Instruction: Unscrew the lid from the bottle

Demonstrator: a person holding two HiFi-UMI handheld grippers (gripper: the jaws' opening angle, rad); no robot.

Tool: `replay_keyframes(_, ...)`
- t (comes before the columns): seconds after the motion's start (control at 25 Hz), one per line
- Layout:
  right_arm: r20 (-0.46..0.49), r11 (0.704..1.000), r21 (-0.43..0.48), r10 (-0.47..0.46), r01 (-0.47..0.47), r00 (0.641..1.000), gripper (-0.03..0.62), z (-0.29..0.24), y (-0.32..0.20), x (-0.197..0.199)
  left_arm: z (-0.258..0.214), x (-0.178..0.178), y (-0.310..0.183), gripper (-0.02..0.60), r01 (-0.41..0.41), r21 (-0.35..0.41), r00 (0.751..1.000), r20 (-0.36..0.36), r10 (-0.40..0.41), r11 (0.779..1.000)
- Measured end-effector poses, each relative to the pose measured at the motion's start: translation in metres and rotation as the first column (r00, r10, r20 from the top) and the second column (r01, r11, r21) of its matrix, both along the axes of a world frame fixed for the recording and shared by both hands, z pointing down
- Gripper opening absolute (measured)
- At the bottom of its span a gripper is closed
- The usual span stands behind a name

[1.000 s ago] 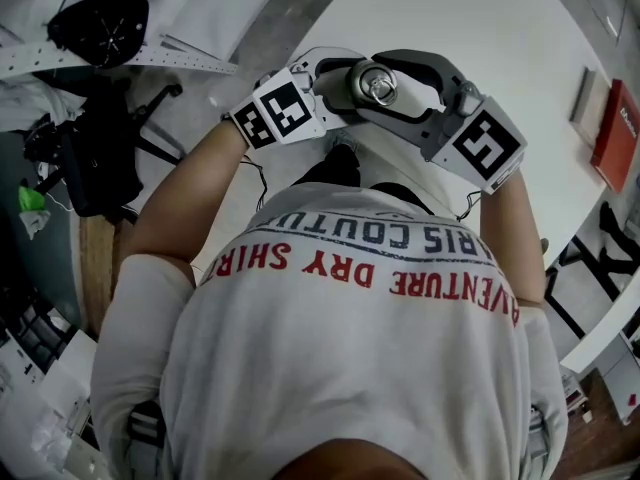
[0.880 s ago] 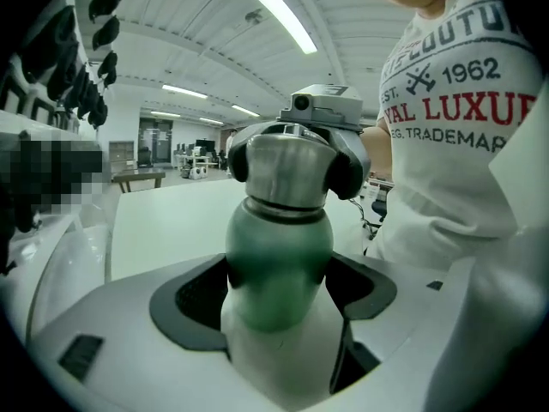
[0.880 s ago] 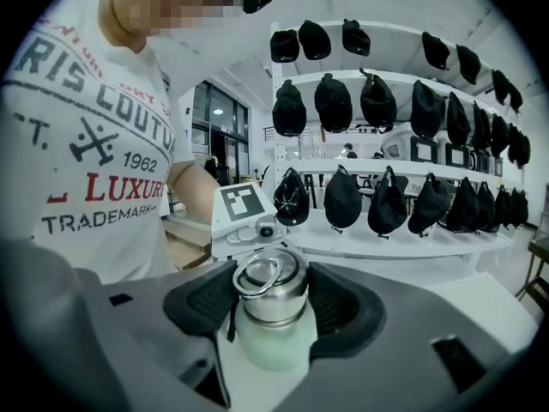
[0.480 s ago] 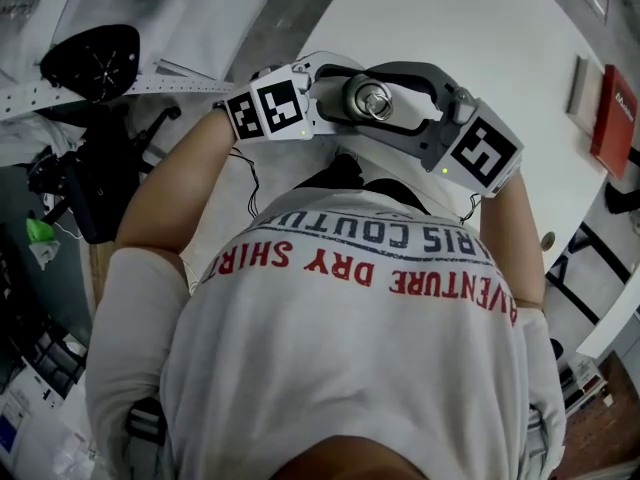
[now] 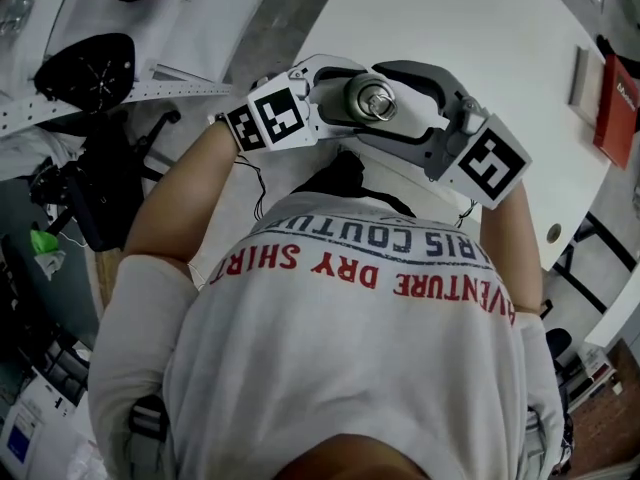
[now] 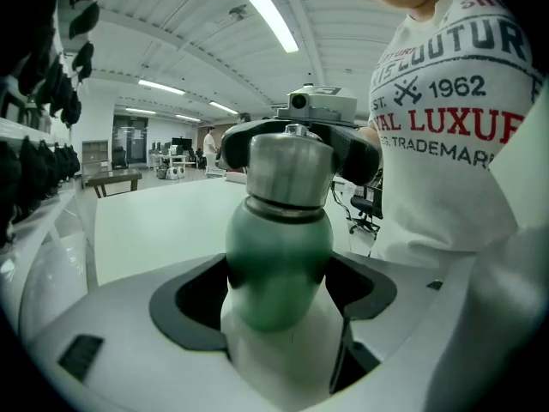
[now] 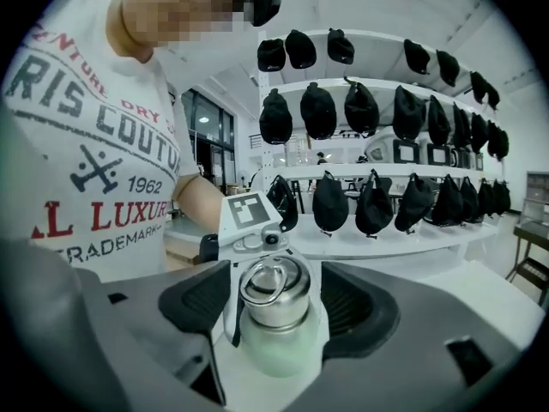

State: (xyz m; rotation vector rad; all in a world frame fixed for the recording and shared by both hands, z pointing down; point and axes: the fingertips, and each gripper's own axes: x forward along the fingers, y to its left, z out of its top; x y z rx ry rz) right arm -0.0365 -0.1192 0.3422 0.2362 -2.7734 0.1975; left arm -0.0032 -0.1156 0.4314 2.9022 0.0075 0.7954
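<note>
A green bottle (image 6: 279, 256) with a steel lid (image 6: 290, 166) is held upright in the air at the table's near edge. My left gripper (image 6: 279, 286) is shut on the bottle's green body, its black pads pressing both sides. My right gripper (image 7: 274, 303) reaches in from the opposite side with its jaws around the lid (image 7: 274, 292). These jaws are opening, and a gap shows between each pad and the lid. The lid's ring handle lies on top. From above, the lid (image 5: 372, 98) shows between the two marker cubes.
The white table (image 5: 480, 28) stretches ahead, with a red book (image 5: 615, 108) at its right edge. The person's torso in a white T-shirt (image 5: 350, 348) is close behind the grippers. Shelves of black caps (image 7: 360, 110) line the wall. Dark gear (image 5: 85, 68) lies on the floor at the left.
The right gripper's jaws stand slightly wider around the lid. Both grippers and the bottle stay in the same spot by the table edge.
</note>
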Motion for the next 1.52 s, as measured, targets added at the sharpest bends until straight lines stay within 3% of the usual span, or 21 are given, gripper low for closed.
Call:
replay_keyframes(0.28, 0.053, 0.976, -0.005, 0.216, -0.216, 0.975, 0.311, -0.005, -0.004, 0.017, 0.0, 0.004, -0.002, 0.365, 0.177, -0.003, 0.984, 0.003, -0.177, 0.984)
replay_keyframes(0.52, 0.038, 0.906, -0.009, 0.423, -0.423, 0.905, 0.311, 0.01, 0.001, 0.03, 0.001, 0.004, -0.002, 0.365, 0.342, -0.001, 0.94, 0.007, -0.342, 0.94)
replay_keyframes(0.72, 0.058, 0.854, -0.019, 0.52, -0.52, 0.852, 0.31, 0.015, 0.002, 0.032, 0.002, 0.005, -0.005, 0.365, 0.445, 0.001, 0.896, -0.004, -0.445, 0.896)
replay_keyframes(0.92, 0.08, 0.813, -0.006, 0.58, -0.582, 0.81, 0.31, 0.016, -0.004, 0.033, 0.001, 0.005, -0.006, 0.365, 0.526, 0.002, 0.851, -0.007, -0.526, 0.851)
replay_keyframes(1.12, 0.103, 0.794, 0.009, 0.604, -0.608, 0.79, 0.285, 0.012, -0.006, 0.03, -0.002, 0.007, -0.007, 0.365, 0.577, 0.007, 0.817, -0.014, -0.577, 0.817)
replay_keyframes(1.28, 0.095, 0.79, 0.026, 0.607, -0.612, 0.789, 0.249, 0.014, -0.004, 0.029, -0.003, 0.009, -0.006, 0.365, 0.584, 0.006, 0.812, -0.019, -0.583, 0.812)
replay_keyframes(1.52, 0.105, 0.791, 0.043, 0.603, -0.61, 0.79, 0.245, 0.013, -0.006, 0.023, -0.001, 0.007, -0.007, 0.365, 0.574, 0.005, 0.818, -0.034, -0.574, 0.819)
